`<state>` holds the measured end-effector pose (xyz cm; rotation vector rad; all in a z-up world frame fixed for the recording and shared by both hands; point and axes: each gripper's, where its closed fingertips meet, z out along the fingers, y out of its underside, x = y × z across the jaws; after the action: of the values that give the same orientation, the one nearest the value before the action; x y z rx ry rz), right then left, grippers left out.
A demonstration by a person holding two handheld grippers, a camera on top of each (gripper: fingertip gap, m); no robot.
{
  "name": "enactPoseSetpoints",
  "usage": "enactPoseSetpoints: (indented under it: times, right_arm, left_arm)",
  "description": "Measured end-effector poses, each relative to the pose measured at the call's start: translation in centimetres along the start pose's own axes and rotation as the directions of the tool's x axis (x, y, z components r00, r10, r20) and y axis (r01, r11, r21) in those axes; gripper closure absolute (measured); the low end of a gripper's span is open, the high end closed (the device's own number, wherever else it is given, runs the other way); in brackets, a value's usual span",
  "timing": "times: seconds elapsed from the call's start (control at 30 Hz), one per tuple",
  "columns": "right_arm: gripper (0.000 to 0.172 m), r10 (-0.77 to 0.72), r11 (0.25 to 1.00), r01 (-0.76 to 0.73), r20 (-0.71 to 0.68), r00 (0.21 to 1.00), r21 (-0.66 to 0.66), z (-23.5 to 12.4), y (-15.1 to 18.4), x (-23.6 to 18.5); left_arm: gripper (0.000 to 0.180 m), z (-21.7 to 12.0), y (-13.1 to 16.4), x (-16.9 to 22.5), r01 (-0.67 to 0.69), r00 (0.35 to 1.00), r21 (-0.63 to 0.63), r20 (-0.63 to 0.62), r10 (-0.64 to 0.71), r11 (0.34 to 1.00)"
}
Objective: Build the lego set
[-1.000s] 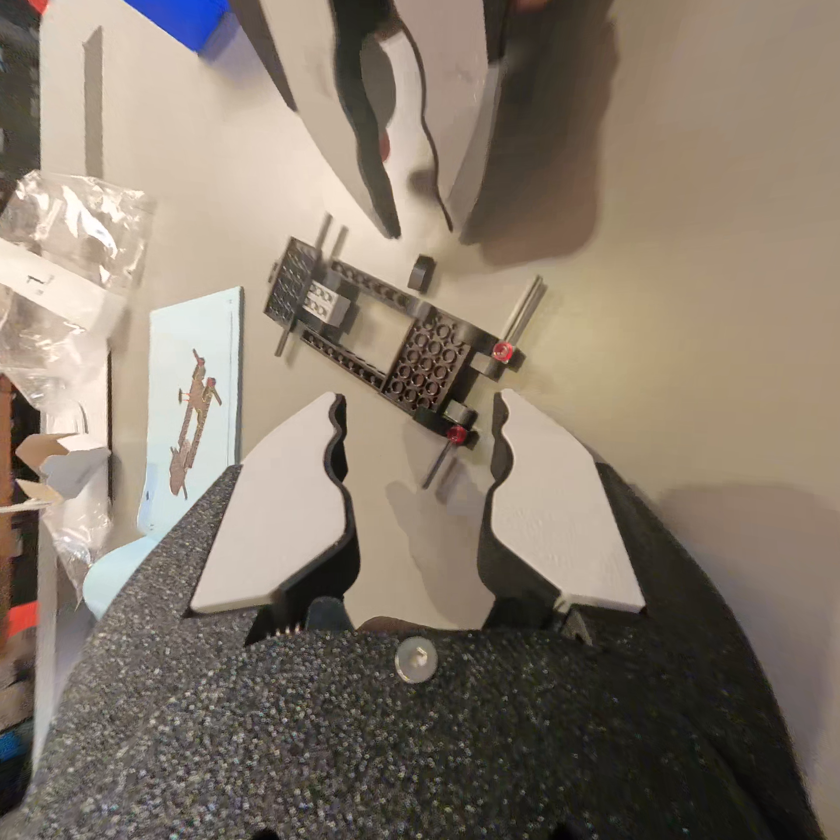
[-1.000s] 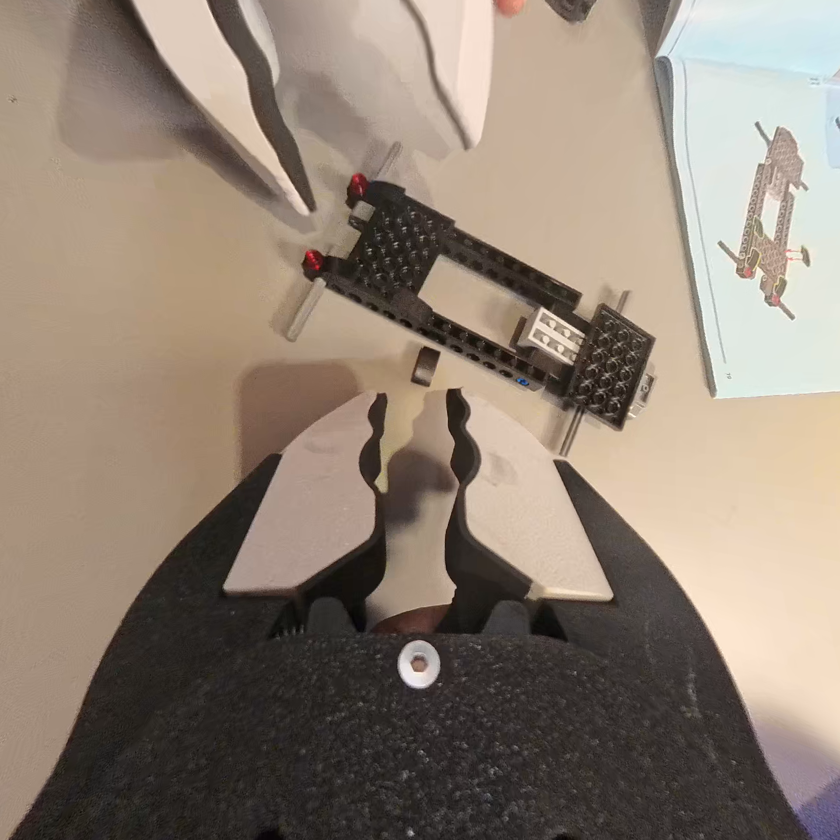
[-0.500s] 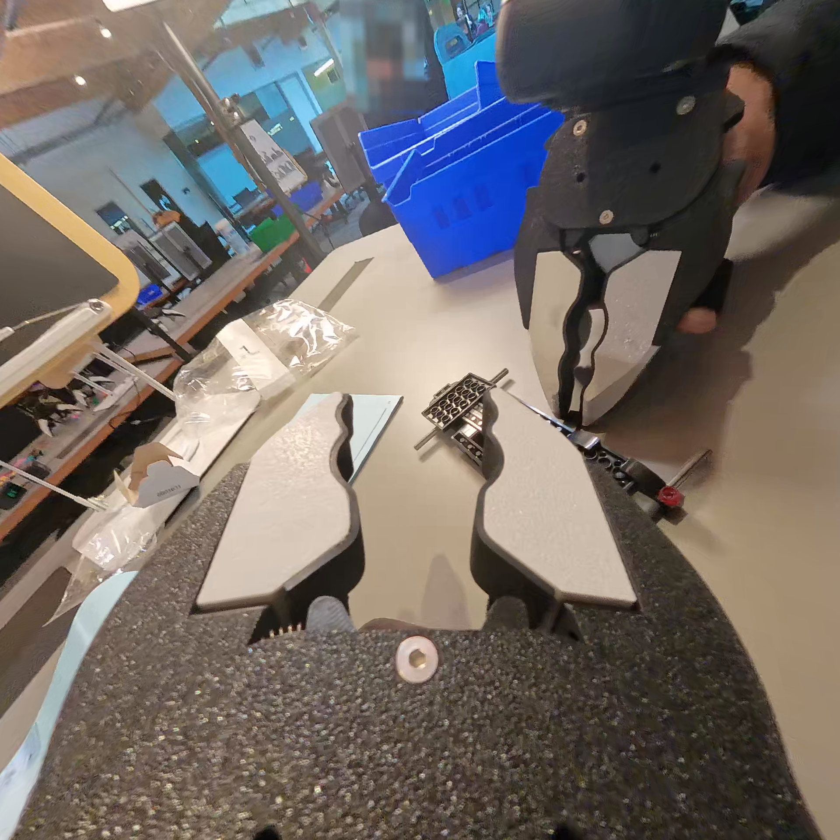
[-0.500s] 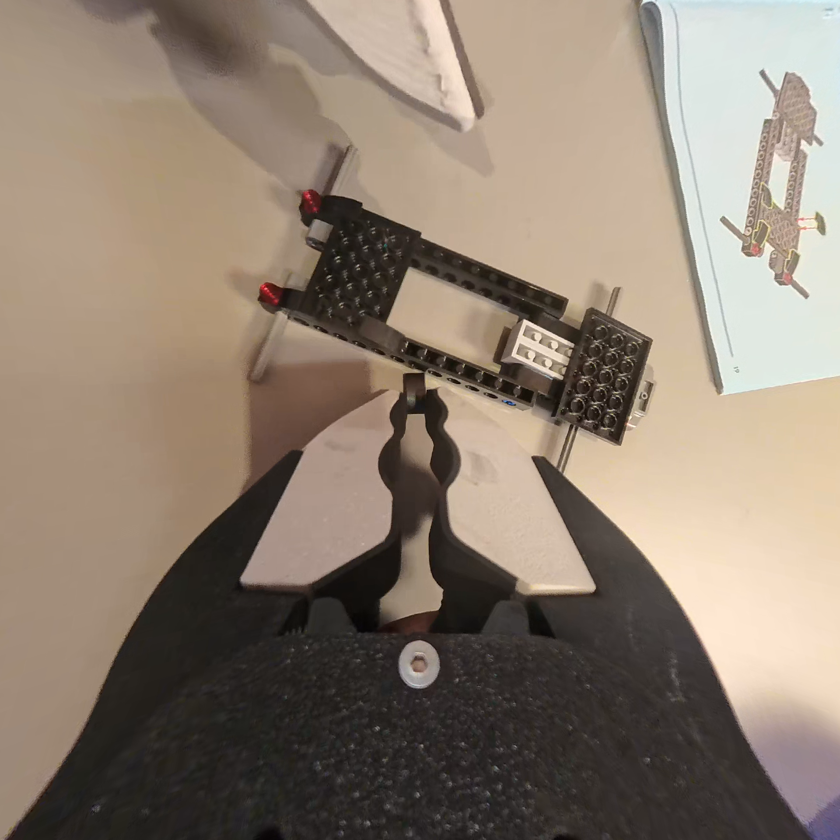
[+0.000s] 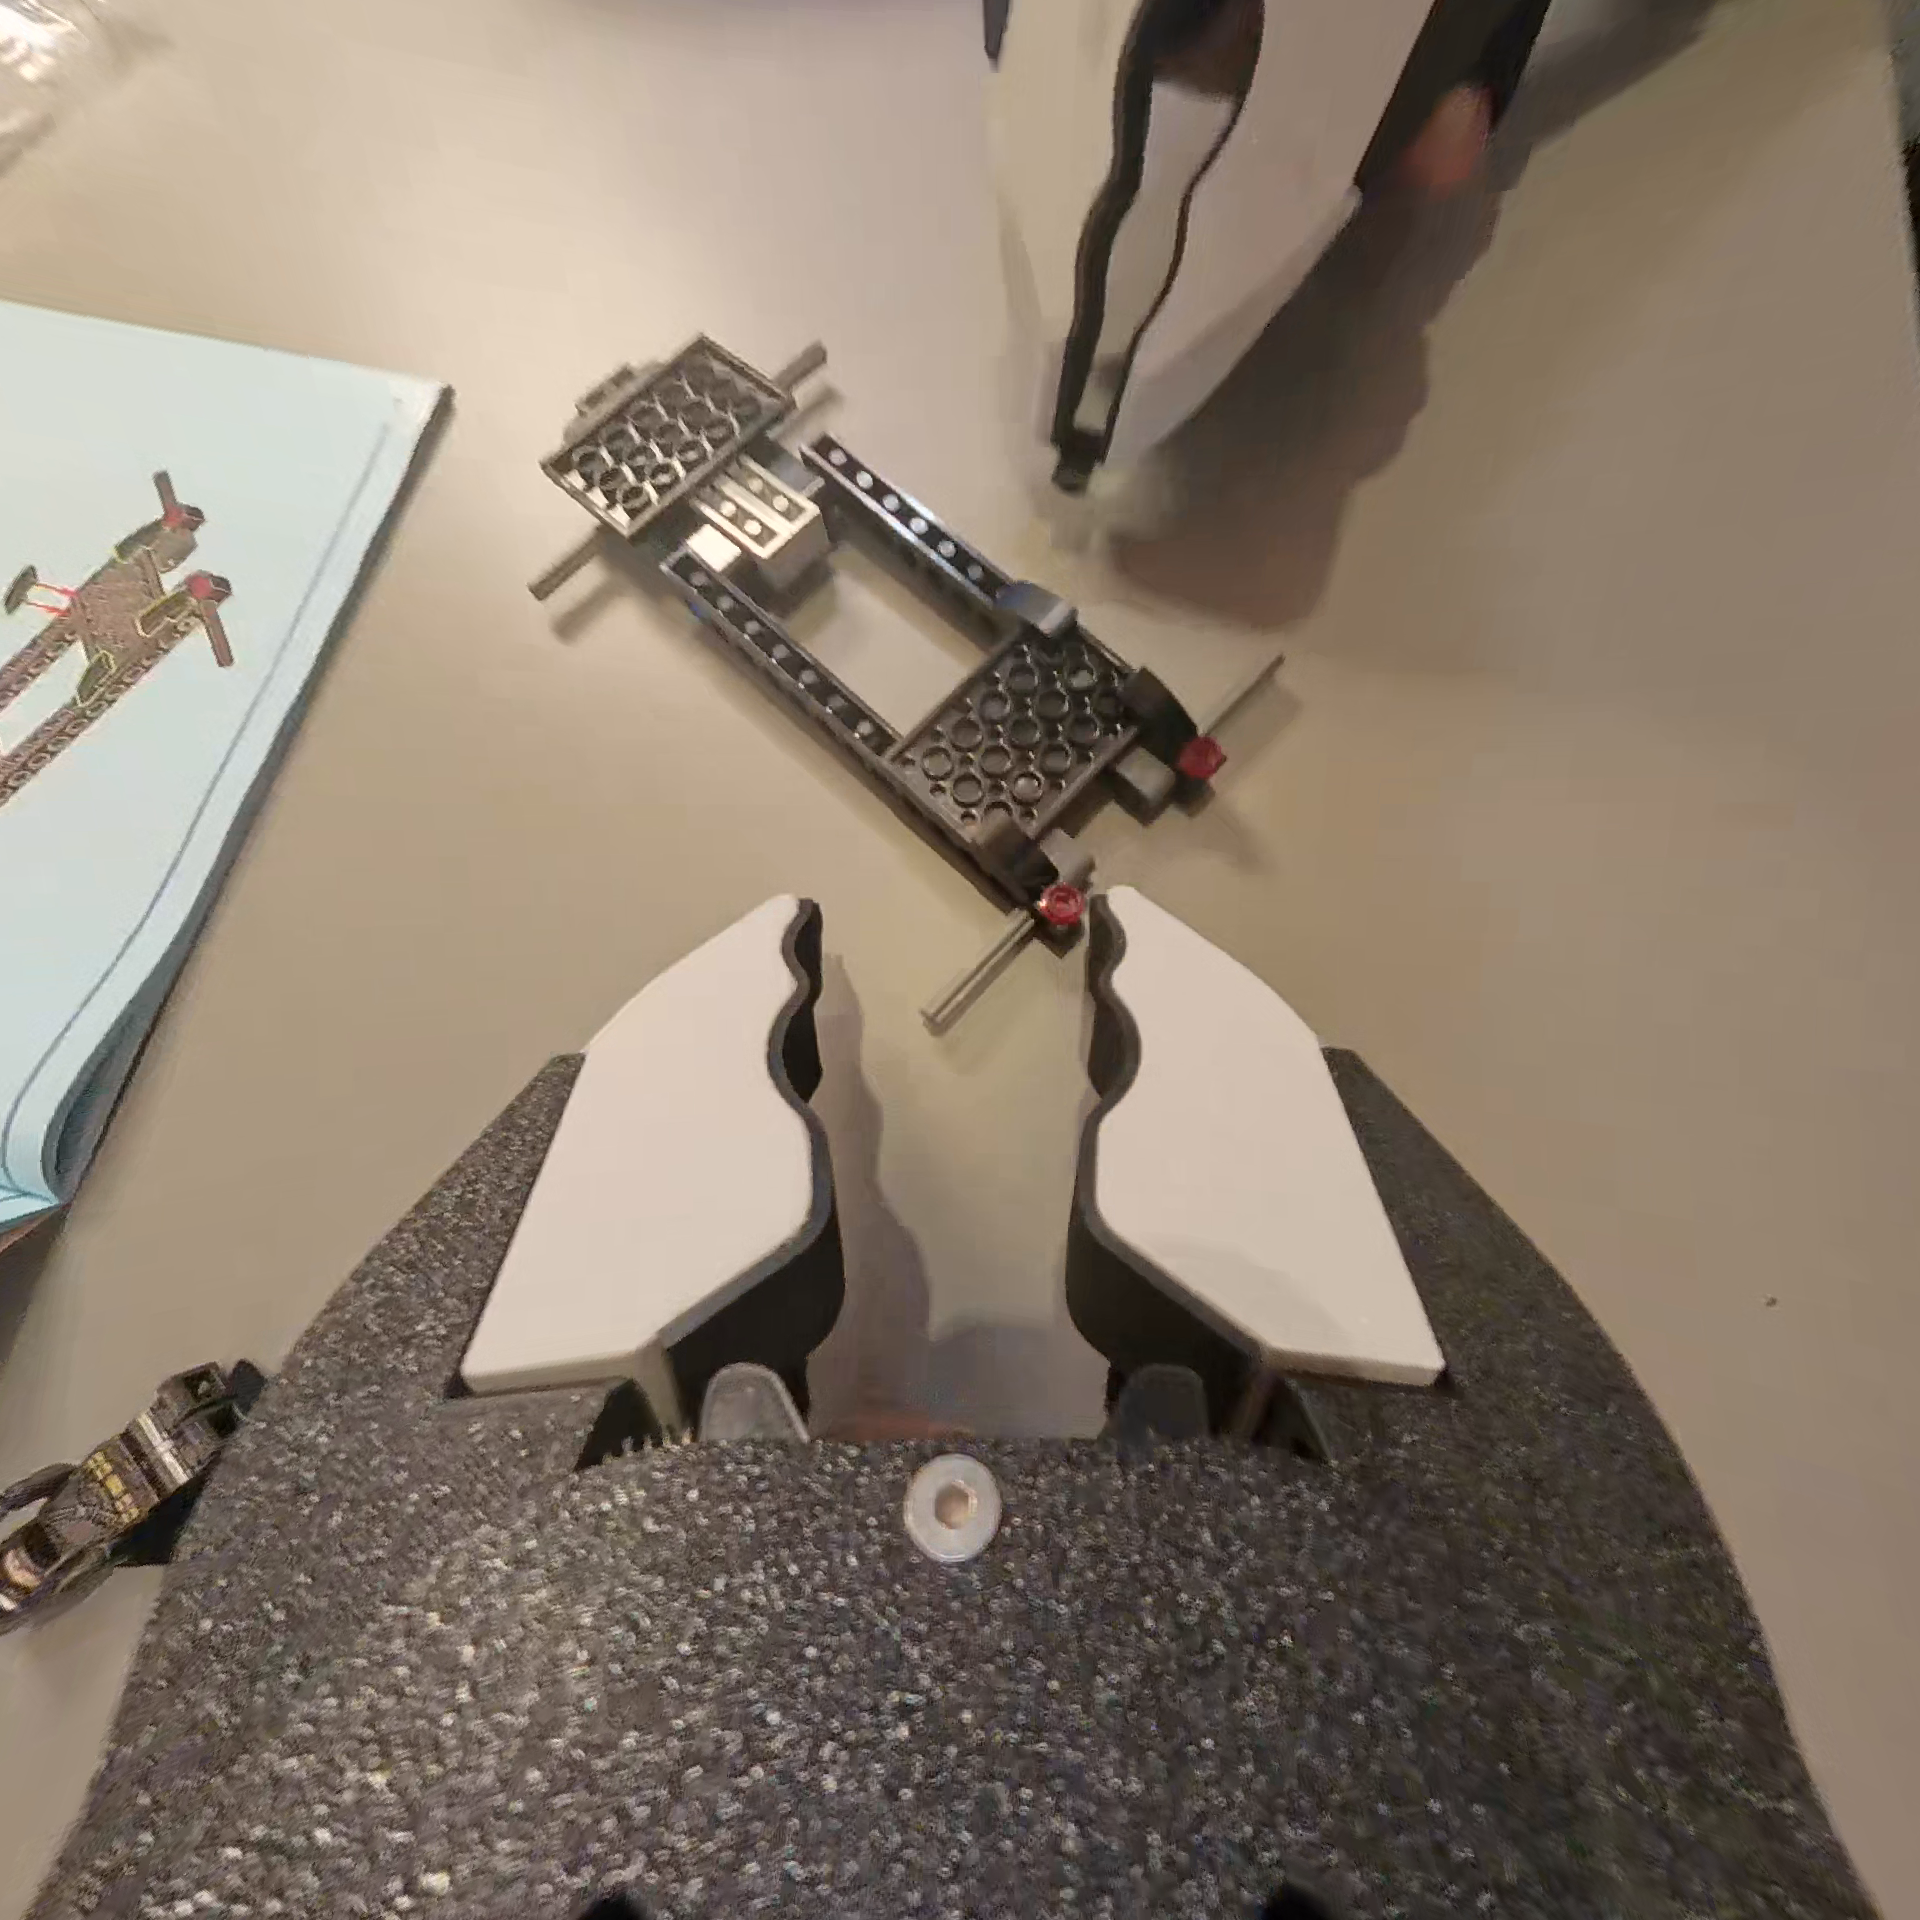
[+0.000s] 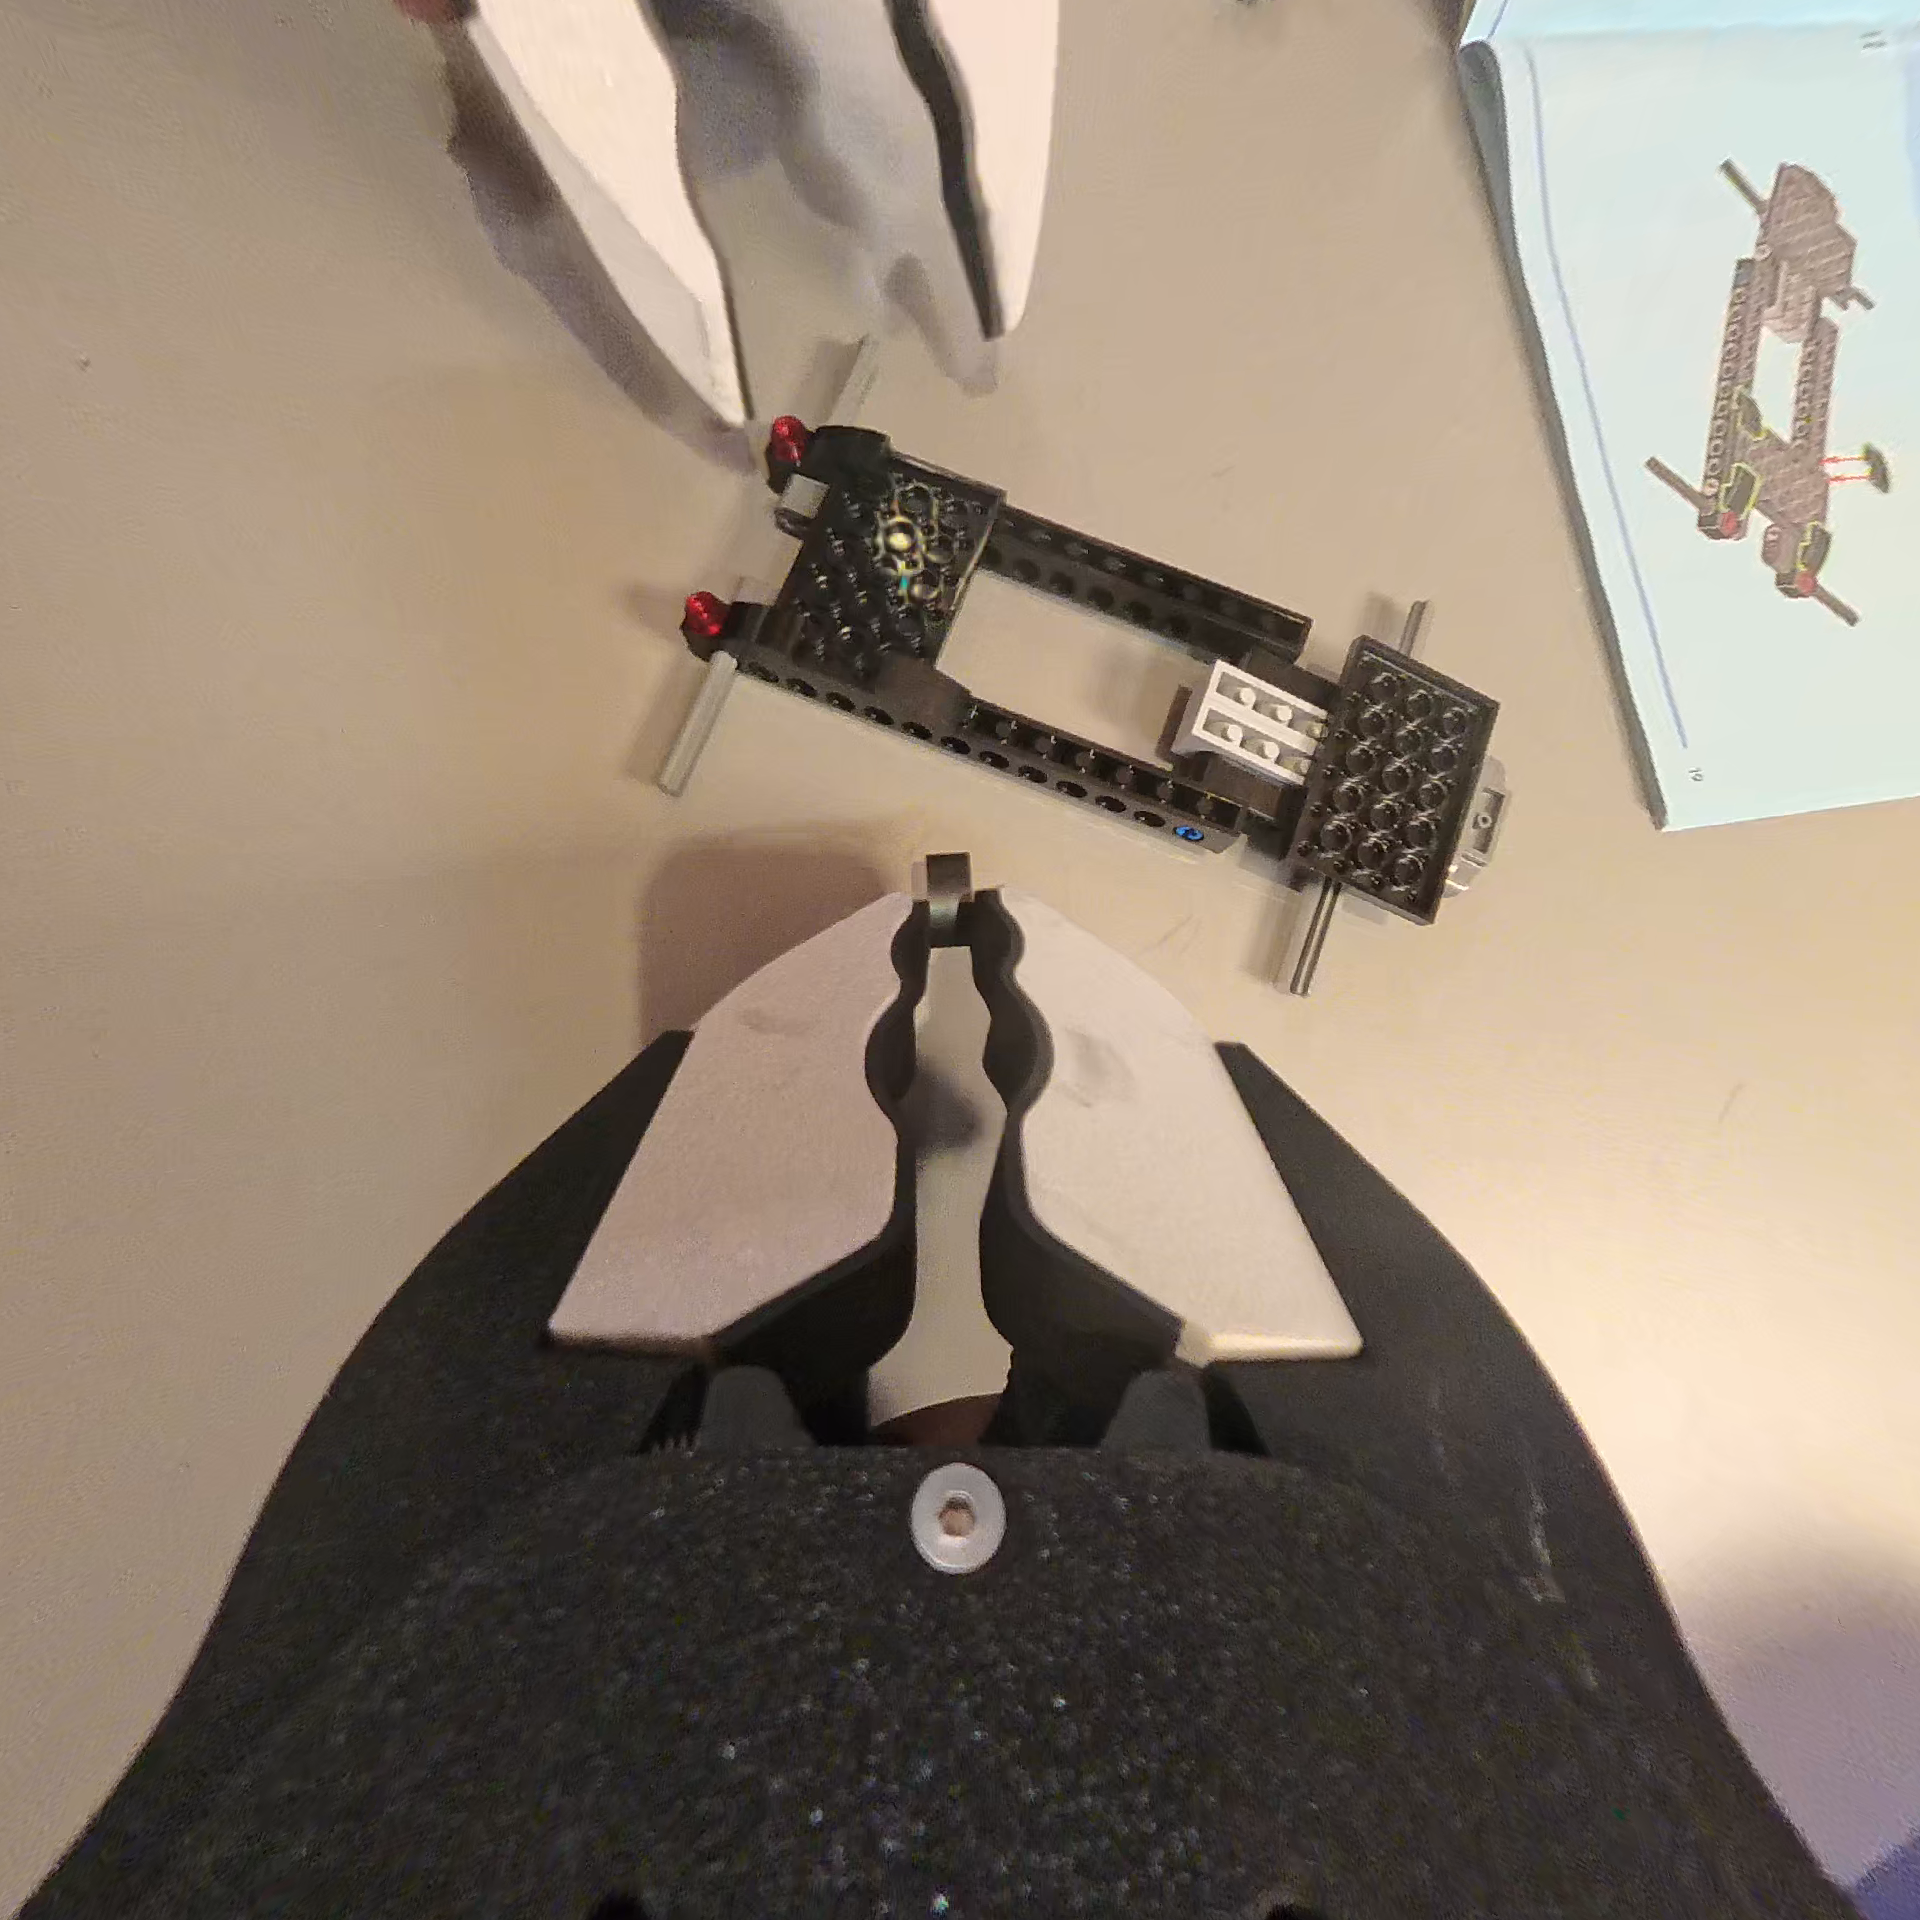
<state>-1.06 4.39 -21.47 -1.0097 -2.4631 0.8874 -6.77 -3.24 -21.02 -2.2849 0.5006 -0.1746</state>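
Note:
A black lego frame with two studded plates, grey axles and two red pins lies on the tan table; it also shows in the right wrist view. My left gripper is open, just short of the frame's near corner with a red pin and a grey axle between its tips, untouched. My right gripper is shut on a small black lego piece at its fingertips, held beside the frame's long side. It shows blurred in the left wrist view.
A light blue instruction booklet lies left of the frame; it shows at the right in the right wrist view. A small dark assembled lego part lies at the left edge. The blurred left gripper hovers beyond the frame. One gripper's finger ends stand about 10 cm off the other's.
My right gripper closed on the small black piece that lay beside the frame and lifted it slightly. My left gripper swung up and back down to the frame's red-pin corner, its jaws narrowing.

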Motion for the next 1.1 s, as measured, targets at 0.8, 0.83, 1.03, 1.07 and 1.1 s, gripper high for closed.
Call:
enactPoseSetpoints:
  times: [0.8, 0.83, 1.03, 1.07, 1.1]
  right_arm:
    - [0.164, 0.065, 0.988, -0.067, 0.015, 0.998, 0.142, -4.4, -1.6, -0.9]
    - [0.164, 0.063, 0.988, -0.066, 0.023, 0.998, 0.137, -4.3, -1.6, -0.9]
    - [0.164, 0.055, 0.99, -0.064, 0.076, 0.996, 0.128, -4.1, -1.7, -0.6]
    - [0.164, 0.054, 0.989, -0.065, 0.085, 0.995, 0.134, -4.2, -1.7, -0.6]
    - [0.164, 0.051, 0.988, -0.065, 0.096, 0.994, 0.143, -4.3, -1.8, -0.7]
  left_arm:
    - [0.131, -0.5, -4.3, 3.0, -0.29, 0.954, -0.011, 0.083, 0.289, 0.957]
    - [0.129, -0.9, -4.2, 1.9, -0.398, 0.91, -0.04, 0.108, 0.4, 0.917]
    - [0.13, 1.2, -5.0, -0.1, -0.746, 0.664, -0.096, -0.054, 0.745, 0.658]
    - [0.13, 1.7, -5.1, 0.1, -0.78, 0.625, -0.095, -0.1, 0.774, 0.618]
    - [0.129, 2.2, -4.9, 0.3, -0.804, 0.595, -0.101, -0.153, 0.789, 0.586]
